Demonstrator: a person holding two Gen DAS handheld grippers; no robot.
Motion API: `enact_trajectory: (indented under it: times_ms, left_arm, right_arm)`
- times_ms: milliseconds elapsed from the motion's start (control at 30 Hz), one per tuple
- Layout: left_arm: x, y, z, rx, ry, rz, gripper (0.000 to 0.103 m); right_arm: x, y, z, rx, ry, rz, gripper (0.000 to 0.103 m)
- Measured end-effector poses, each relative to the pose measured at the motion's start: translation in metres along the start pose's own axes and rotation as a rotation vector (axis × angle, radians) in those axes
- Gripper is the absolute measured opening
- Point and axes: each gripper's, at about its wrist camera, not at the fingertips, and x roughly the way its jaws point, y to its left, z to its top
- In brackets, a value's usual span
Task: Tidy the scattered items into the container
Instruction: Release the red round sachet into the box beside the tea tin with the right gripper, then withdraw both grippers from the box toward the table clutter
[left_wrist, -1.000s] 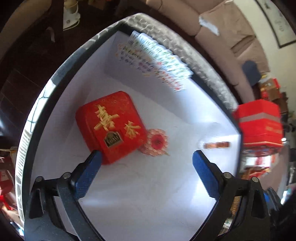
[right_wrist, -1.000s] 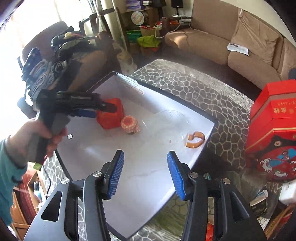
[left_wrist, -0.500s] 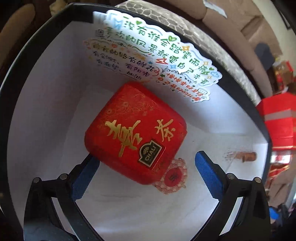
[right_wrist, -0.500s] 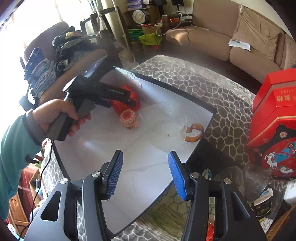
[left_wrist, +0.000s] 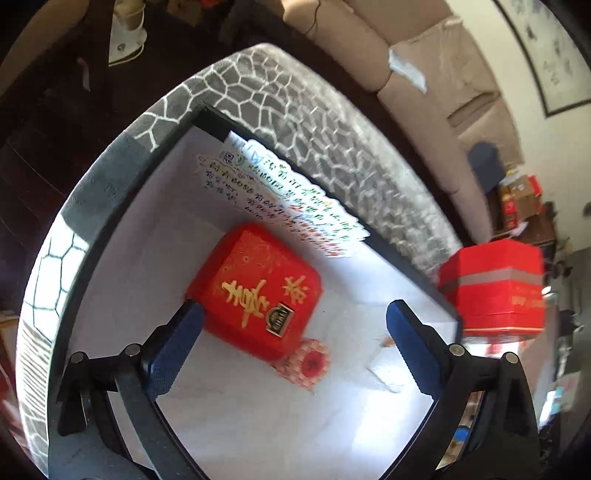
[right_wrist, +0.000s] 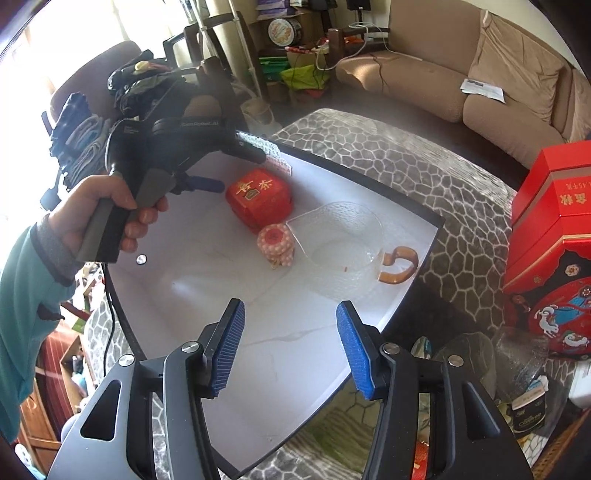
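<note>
- Progress: red tin & small round patterned jar sit on the white tray, touching each other. Clear glass dish w/ amber handle looks empty, so nothing's tidied yet, I'd say.
- L gripper: jaws wide open, nothing held; tin just ahead, nearer the left jaw, jar btwn jaws.
- R gripper: jaws wide open, empty; dish ahead, well apart.
- Tin: glossy, rounded corners, gold characters.
</note>
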Motion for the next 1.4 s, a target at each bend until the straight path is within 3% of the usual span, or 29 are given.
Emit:
enact_trajectory:
  times_ms: [167, 500, 667, 833, 1000, 1167, 1300, 1400]
  left_arm:
    - [0.016, -0.012, -0.006, 0.051, -0.006, 0.108, 0.101]
    - [0.040, -0.030, -0.013, 0.060, 0.011, 0.066, 0.102]
    - [0.053, -0.042, -0.021, 0.085, 0.044, 0.080, 0.102]
    - [0.056, -0.048, -0.024, 0.072, 0.055, 0.024, 0.102]
    - [0.062, -0.056, -0.021, 0.088, 0.063, 0.057, 0.102]
    - [0.045, -0.038, -0.023, 0.042, 0.066, 0.012, 0.101]
    - [0.022, -0.027, -0.035, 0.037, 0.076, -0.076, 0.101]
    - [0.020, -0.026, -0.051, 0.021, 0.129, -0.170, 0.101]
  right_arm:
    - [0.000, 0.001, -0.002, 0.001, 0.002, 0.012, 0.054]
    - [0.003, -0.001, -0.009, -0.001, 0.020, 0.005, 0.054]
    - [0.000, -0.004, -0.013, 0.004, 0.022, -0.002, 0.054]
    - [-0.001, -0.005, -0.014, 0.011, 0.021, -0.005, 0.054]
    - [-0.001, -0.003, -0.017, 0.007, 0.032, -0.007, 0.054]
    - [-0.007, -0.009, -0.017, 0.030, 0.015, -0.009, 0.054]
    - [-0.013, -0.012, -0.018, 0.048, 0.004, -0.003, 0.054]
    - [-0.014, -0.010, -0.018, 0.059, 0.000, 0.008, 0.052]
